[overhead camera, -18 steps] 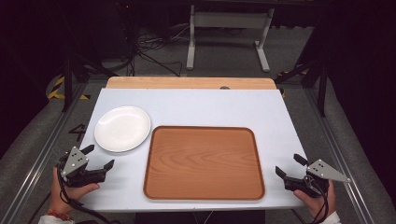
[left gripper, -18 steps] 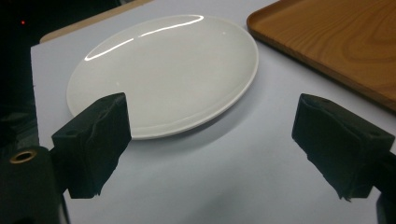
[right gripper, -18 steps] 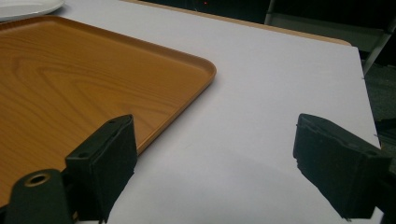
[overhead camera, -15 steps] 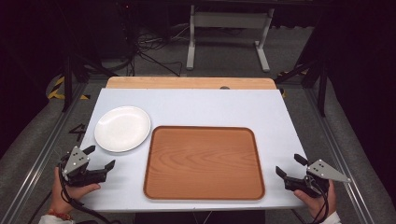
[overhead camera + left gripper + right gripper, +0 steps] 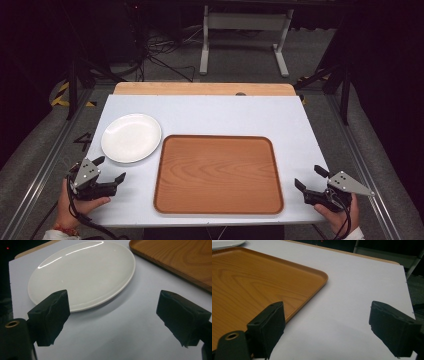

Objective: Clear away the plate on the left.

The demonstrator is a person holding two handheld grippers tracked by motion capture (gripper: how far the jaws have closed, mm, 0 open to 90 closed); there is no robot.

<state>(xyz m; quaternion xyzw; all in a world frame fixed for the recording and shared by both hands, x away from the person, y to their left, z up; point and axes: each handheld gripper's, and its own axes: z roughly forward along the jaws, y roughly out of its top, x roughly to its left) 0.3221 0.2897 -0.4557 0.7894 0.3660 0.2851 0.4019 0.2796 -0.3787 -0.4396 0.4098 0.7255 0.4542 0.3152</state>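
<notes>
A white-topped bench (image 5: 210, 115) stands in a dark room, with a bare strip of pale wood along its far edge. The wooden tray (image 5: 218, 173) serves as the landmark: it lies on the near middle of the bench, rounded at its corners, its grain running side to side, with nothing in it. Just beside the tray's far left corner sits a white plate (image 5: 131, 137), round, glossy and bare, close to the tray's rim but apart from it.

Left of the tray, at the bench's near left corner, the left tool (image 5: 111, 170) rests low over the white surface, jaws spread wide and pointed toward the plate. Right of the tray, at the near right corner, the right tool (image 5: 310, 178) has its jaws wide too, gripping nothing.

Beyond the bench's far edge from the tray, grey floor carries tangled black cables (image 5: 160, 55) and the legs of a light metal stand (image 5: 245, 35). Yellow-and-black tape (image 5: 62, 95) marks the floor at far left.
</notes>
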